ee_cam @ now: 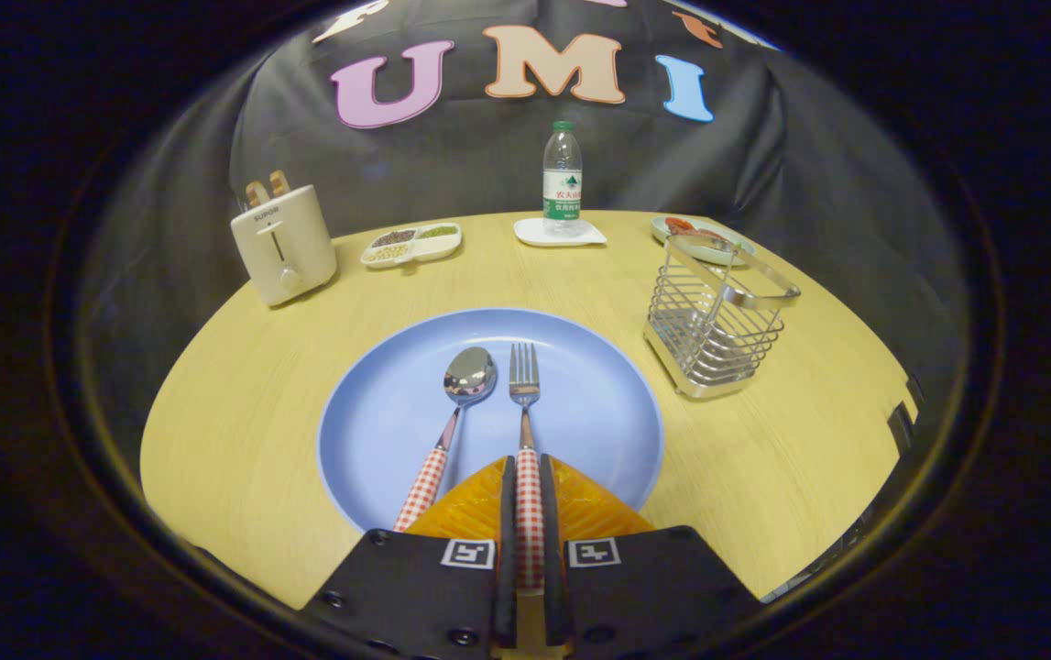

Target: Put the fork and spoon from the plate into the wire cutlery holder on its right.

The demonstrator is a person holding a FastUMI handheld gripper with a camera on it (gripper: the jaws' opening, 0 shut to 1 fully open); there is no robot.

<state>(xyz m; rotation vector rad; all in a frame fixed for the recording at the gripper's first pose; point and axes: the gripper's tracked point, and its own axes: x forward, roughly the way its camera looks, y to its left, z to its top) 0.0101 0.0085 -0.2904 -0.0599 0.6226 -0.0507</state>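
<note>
Over plate | jaws level, closed on fork handle | spoon beside

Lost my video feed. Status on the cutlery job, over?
Tool shut on fork handle, fork on plate. Spoon beside it, untouched. Wire holder empty, path clear.

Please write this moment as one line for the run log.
gripper: shut on fork handle | fork: on plate | spoon: on plate, left of fork | holder: empty, right of plate

Cloth-walled booth, dining table, toaster
</note>
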